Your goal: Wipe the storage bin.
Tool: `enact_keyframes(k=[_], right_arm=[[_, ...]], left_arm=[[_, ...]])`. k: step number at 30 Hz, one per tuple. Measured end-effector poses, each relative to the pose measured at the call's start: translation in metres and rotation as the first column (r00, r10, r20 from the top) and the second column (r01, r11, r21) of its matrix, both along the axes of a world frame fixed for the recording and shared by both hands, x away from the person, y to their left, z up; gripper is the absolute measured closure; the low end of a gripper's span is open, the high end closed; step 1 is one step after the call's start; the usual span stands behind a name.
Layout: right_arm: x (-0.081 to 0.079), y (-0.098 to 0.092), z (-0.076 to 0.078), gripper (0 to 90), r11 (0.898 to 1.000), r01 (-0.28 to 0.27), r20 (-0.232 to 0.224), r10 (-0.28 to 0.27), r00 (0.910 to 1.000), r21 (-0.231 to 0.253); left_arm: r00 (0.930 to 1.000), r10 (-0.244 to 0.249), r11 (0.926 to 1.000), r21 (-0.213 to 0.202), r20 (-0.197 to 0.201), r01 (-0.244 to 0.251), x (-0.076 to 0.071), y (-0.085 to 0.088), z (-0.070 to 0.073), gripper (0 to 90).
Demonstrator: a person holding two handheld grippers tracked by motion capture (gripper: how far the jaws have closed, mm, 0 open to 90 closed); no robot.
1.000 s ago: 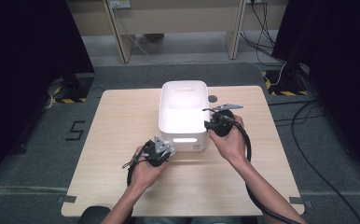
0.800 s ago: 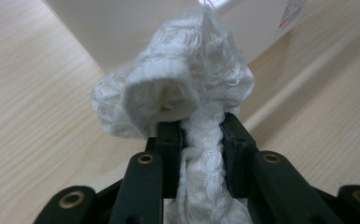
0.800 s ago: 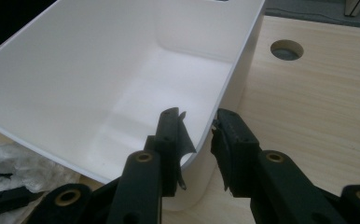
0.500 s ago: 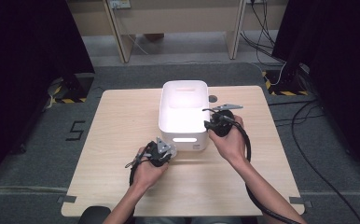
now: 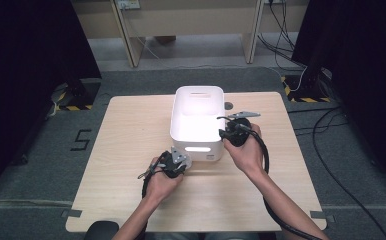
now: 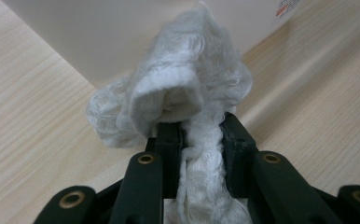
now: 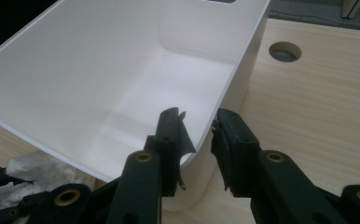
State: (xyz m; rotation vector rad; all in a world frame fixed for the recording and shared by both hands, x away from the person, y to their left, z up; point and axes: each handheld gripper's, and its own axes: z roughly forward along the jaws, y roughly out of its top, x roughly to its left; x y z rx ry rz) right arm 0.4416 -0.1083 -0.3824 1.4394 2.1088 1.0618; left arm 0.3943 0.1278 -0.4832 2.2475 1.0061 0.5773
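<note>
A white plastic bin [image 5: 199, 91] stands in the middle of the wooden table. My left gripper [image 6: 201, 123] is shut on a fluffy white cloth [image 6: 183, 79], which bulges out above its jaws. It holds the cloth low over the table, just in front of the bin's near wall [image 6: 99, 37]. In the high view the left gripper [image 5: 183, 160] sits at the bin's front left corner. My right gripper [image 7: 197, 119] straddles the bin's right wall [image 7: 243, 70] near the front corner, one jaw inside and one outside, clamped on the rim. The bin's inside looks bare.
A round cable hole [image 5: 228, 105] lies in the table [image 5: 131, 130] right of the bin. Bare wood stretches left, right and in front of the bin. Desk legs and cables stand on the floor beyond the far edge.
</note>
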Motion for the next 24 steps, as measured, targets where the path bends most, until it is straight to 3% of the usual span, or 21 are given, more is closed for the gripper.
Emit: enact_keyframes(k=[9, 24], right_arm=[[0.000, 0.000, 0.000, 71.4, 1.000, -0.004, 0.000, 0.004, 1.0000, -0.001], [0.001, 0.000, 0.000, 71.5, 1.000, -0.004, 0.001, 0.004, 1.0000, 0.000]], left_arm=[[0.9998, 0.007, 0.9998, -0.018, 0.017, -0.007, -0.003, 0.001, 0.006, 72.4], [0.9968, 0.017, 0.9987, -0.049, 0.079, -0.014, -0.011, 0.001, 0.038, 72.4]])
